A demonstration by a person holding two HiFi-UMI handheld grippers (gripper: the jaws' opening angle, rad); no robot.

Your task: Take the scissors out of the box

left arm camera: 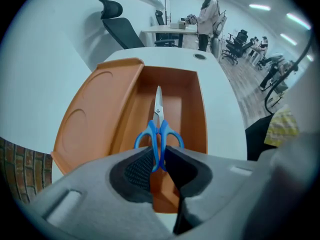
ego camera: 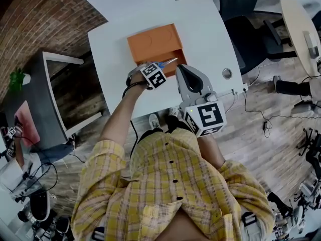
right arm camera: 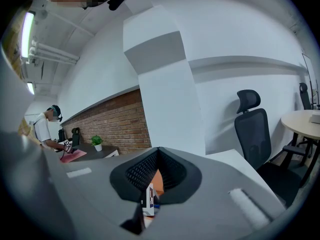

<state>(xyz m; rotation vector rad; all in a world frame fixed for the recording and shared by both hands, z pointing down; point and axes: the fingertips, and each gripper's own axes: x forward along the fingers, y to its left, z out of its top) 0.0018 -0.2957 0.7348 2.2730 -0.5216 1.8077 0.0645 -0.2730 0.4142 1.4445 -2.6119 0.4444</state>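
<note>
the blue-handled scissors (left arm camera: 158,128) are gripped by their handles in the left gripper (left arm camera: 159,156), its jaws closed tight on them. the blades are pointed away from the gripper, over the open compartment of the orange box (left arm camera: 196,115); contact with the box floor cannot be judged. the box's lid (left arm camera: 92,116) is laid flat open just beside the compartment. the right gripper (right arm camera: 159,155) is held near the box, on the person's side, its jaws pressed together on nothing.
</note>
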